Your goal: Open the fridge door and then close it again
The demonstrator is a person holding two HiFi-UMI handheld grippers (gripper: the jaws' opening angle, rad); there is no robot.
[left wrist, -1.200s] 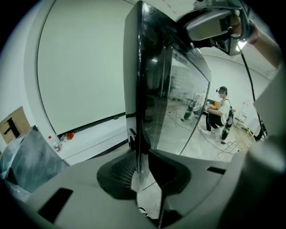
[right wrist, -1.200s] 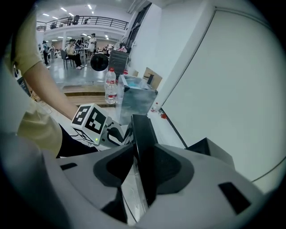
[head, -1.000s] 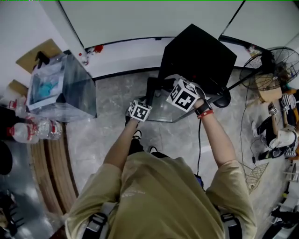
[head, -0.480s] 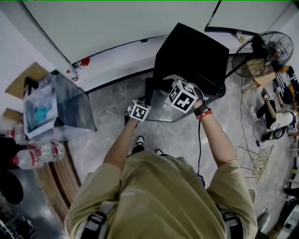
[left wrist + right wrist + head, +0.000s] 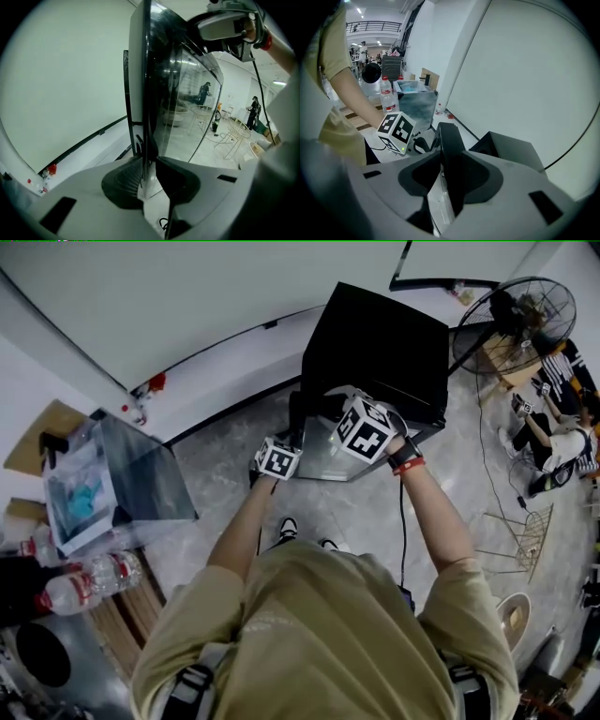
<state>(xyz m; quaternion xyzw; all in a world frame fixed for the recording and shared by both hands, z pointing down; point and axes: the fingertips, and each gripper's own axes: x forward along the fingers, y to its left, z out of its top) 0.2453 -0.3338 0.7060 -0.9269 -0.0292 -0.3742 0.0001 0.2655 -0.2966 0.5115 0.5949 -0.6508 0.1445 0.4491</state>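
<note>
in l hand-held gripper [image 5: 149,164]: fridge door [image 5: 180,89]

I counted one fridge [image 5: 375,343] with one door [image 5: 326,461], one fan [image 5: 511,315], one clear bin [image 5: 131,486] and two bottles [image 5: 92,577] [image 5: 26,542]. I had two grippers, a left gripper [image 5: 149,176] and a right gripper [image 5: 450,173], and two marker cubes [image 5: 278,460] [image 5: 364,430], one on each.

An olive short-sleeved T-shirt [image 5: 319,634] is worn, crossed at its shoulders by grey buckled webbing straps [image 5: 192,686]. Past its right sleeve, a red-and-black wristband [image 5: 407,463] and a thin black cable [image 5: 403,531] are seen. A white cube of black square markers [image 5: 278,459] is carried on the pale grey left gripper [image 5: 149,164], and a second such cube [image 5: 365,429] on the right gripper [image 5: 451,159].
</note>
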